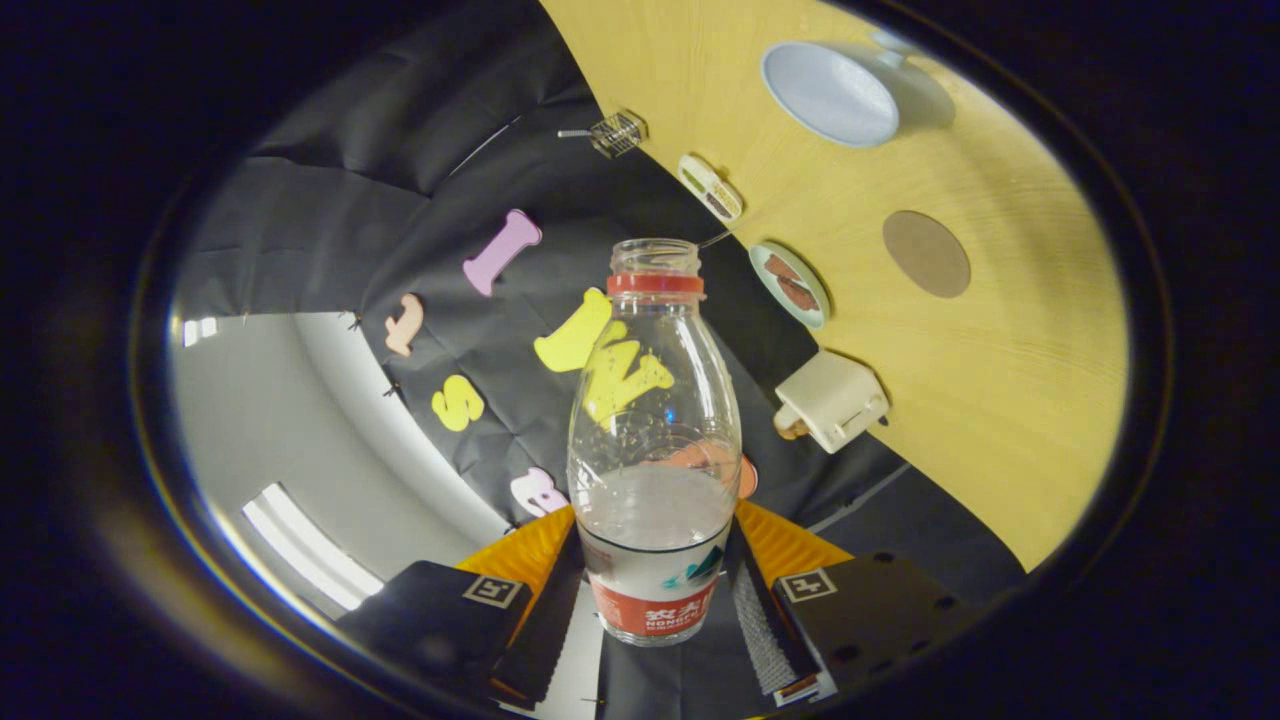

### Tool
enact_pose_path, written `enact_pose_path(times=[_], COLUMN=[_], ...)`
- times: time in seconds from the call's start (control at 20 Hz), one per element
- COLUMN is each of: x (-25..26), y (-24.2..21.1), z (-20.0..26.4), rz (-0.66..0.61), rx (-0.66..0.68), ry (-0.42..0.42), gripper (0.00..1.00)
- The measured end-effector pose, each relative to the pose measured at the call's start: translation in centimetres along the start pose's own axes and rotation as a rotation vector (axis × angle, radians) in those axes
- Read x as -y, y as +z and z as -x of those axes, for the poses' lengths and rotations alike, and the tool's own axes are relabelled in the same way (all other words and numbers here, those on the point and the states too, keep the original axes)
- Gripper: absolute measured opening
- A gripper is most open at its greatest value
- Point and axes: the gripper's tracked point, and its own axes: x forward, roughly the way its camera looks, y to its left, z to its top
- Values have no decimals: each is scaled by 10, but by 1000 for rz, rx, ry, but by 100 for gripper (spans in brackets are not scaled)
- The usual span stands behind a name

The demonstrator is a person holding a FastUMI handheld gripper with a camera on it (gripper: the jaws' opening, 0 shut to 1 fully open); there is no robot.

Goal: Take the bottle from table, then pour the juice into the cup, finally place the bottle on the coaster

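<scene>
the uncapped bottle (654,440), partly filled with cloudy liquid, was gripped at its lower body between both fingers of the gripper (655,600) and held clear of the wooden table (1000,400). the cup (830,93) and the round coaster (926,253) were seen well beyond it on the table.

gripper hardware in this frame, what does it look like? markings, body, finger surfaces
The handheld two-finger gripper has two flat blocky matte carriages, each carrying a small square fiducial tag at its inner corner; the one beside the table has small round holes. Ribbed orange parts sit behind the fingers. One finger pad has a fine dimpled texture. No cables or sleeve visible.
</scene>
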Motion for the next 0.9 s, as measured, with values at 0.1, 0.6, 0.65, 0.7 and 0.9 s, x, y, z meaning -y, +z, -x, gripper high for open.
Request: enact_pose_path(times=[0.1,0.6,0.65,0.7,0.9], x=[-3,-15,-14,-14,-14], y=[4,13,14,16,20], z=[1,2,2,1,0], rz=[-11,-39,-40,-42,-51], rx=[10,20,19,23,28], ry=[6,24,23,21,19], gripper=[78,78,78,78,78])
